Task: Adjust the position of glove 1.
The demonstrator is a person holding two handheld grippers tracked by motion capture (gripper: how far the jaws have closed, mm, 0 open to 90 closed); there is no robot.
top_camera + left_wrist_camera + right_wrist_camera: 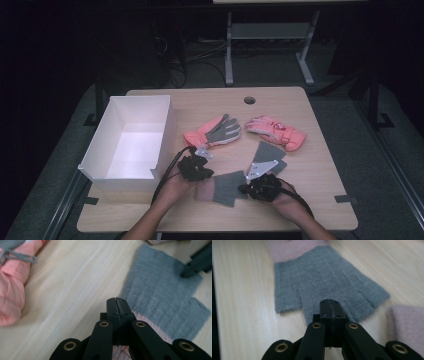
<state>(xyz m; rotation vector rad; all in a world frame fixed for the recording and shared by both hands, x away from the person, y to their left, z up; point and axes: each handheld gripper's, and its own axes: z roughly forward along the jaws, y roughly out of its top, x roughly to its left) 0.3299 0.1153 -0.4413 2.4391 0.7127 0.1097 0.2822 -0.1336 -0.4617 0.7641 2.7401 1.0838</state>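
The left tool has its jaws pressed together. They sit at the pink cuff edge of the flat grey knitted fingerless glove; whether fabric is pinched between them cannot be told. The right tool also has its jaws pressed together, at the finger-end edge of the same glove, where the knit splits into short stubs; the frames do not show whether it pinches the knit.

The grey knitted fingerless glove lies flat on the light wooden surface, stretched between the two tools, cuff toward the left tool and finger end toward the right tool. A second grey knitted glove lies just beyond the right tool, partly under its grey plate.

Relative to the grey knitted fingerless glove:
- The pink padded glove with grey palm lies beyond it, close to the left tool.
- The pink padded glove with strap lies beyond it and to the right, well apart.
- The open white rectangular box stands to the left, beside the left hand.
- The near edge of the surface runs close behind both hands; the right hand has bare surface to its right.
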